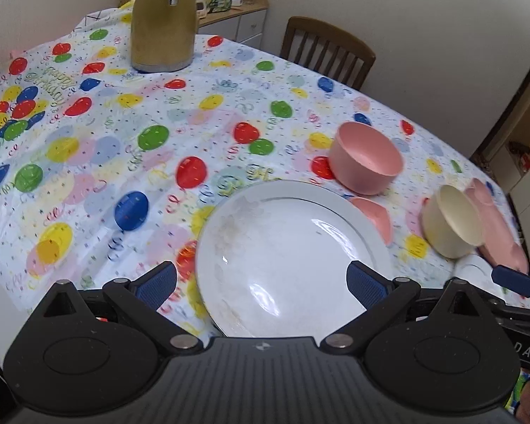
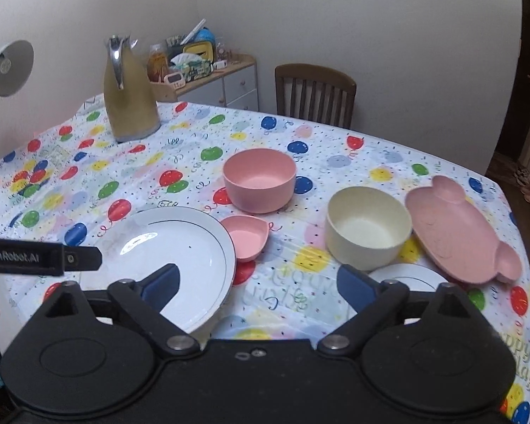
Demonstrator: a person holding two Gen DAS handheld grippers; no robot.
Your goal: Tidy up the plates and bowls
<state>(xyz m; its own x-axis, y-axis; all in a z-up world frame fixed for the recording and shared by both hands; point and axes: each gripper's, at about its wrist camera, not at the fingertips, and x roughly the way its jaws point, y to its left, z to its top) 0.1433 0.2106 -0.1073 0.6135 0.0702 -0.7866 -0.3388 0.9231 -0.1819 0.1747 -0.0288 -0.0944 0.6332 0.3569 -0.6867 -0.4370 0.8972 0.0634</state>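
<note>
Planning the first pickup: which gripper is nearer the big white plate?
Left. The left gripper hangs open right above the big white plate; the right gripper sits off its right side.

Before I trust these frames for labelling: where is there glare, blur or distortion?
Left wrist view: bright glare patches on the large white plate, motion blur on the cream bowl. Right wrist view: sharper, glare streak on that plate; fisheye bends the table edge.

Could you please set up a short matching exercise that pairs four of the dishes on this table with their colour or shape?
Things:
1. large plate
2. tall round bowl
3. bowl beside the small plate
4. small heart-shaped dish

Descriptions:
A. cream, round
B. pink, pointed at one side
C. white with a thin dark rim line
D. pink, round, farthest back

Pairs: 1-C, 2-D, 3-A, 4-B
</note>
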